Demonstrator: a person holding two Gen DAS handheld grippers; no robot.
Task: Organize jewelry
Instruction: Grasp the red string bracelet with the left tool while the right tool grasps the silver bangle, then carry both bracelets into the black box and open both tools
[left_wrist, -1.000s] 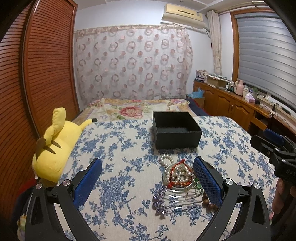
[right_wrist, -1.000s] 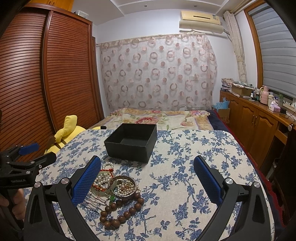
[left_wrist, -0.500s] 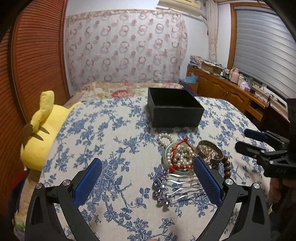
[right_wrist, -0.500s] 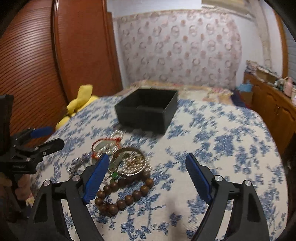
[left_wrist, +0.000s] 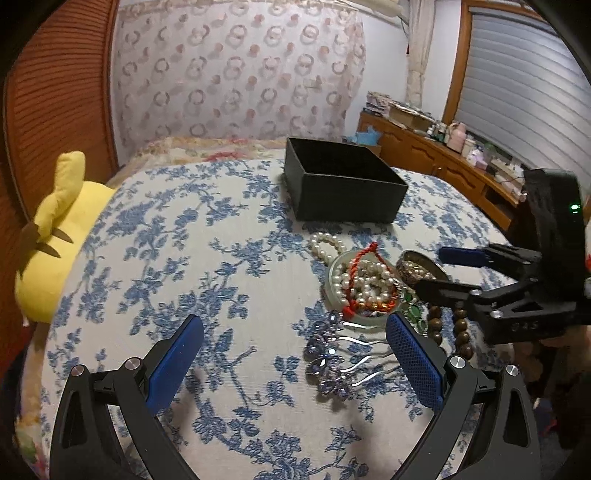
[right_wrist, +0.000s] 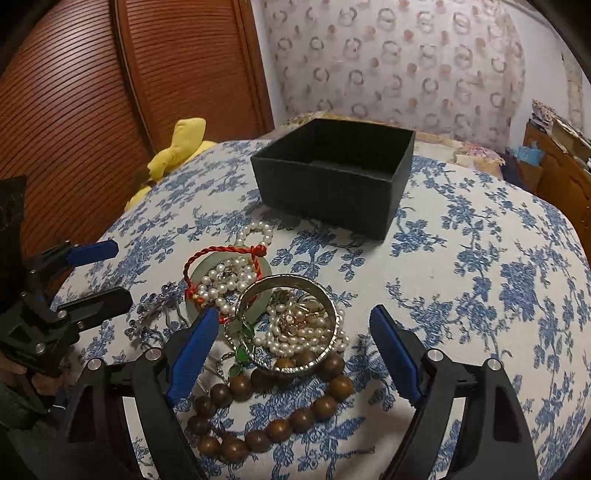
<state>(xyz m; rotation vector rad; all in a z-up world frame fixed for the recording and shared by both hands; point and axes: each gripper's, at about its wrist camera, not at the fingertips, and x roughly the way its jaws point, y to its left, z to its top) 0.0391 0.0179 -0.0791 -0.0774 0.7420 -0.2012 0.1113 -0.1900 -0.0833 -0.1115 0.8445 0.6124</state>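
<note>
A pile of jewelry lies on the blue-flowered bedspread: a jade bangle (right_wrist: 207, 267) with a red cord and pearls, a silver bangle (right_wrist: 291, 325) holding pearls, a brown wooden bead bracelet (right_wrist: 266, 417), and a purple-flowered hair comb (left_wrist: 332, 365). An open black box (right_wrist: 332, 181) stands behind the pile; it also shows in the left wrist view (left_wrist: 343, 186). My right gripper (right_wrist: 291, 350) is open, low over the silver bangle. My left gripper (left_wrist: 295, 362) is open, just left of the comb.
A yellow plush toy (left_wrist: 55, 229) lies at the bed's left edge by the wooden wardrobe (right_wrist: 92, 92). A wooden dresser with clutter (left_wrist: 443, 155) runs along the right wall. The bedspread (right_wrist: 480, 277) extends to the right of the pile.
Both grippers have come down and forward toward the jewelry pile. The right gripper has swung left over the silver bangle. Both stay open.
</note>
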